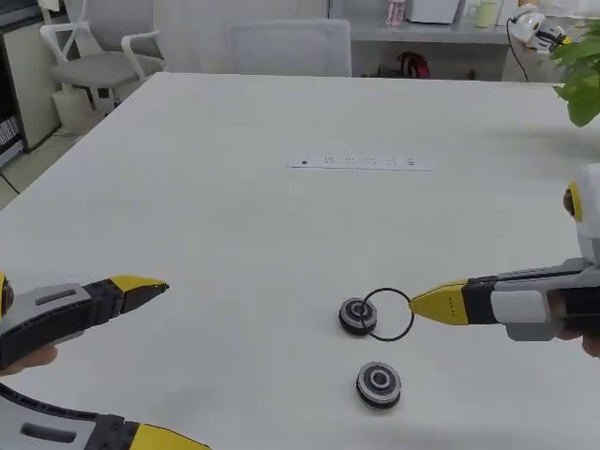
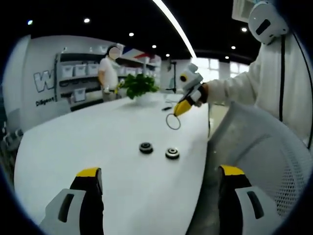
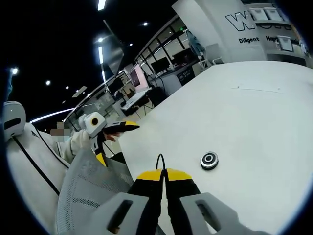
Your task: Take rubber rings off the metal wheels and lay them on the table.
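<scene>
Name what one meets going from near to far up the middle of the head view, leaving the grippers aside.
Nearer metal wheel → farther metal wheel → flat marked strip → pale chair back

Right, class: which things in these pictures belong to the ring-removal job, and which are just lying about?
Job:
rubber ring, pinched in the shut right tongs
metal wheel beside it
nearer metal wheel
open left tongs
table

Lying about:
plant
chair
pale strip on the tabletop
</scene>
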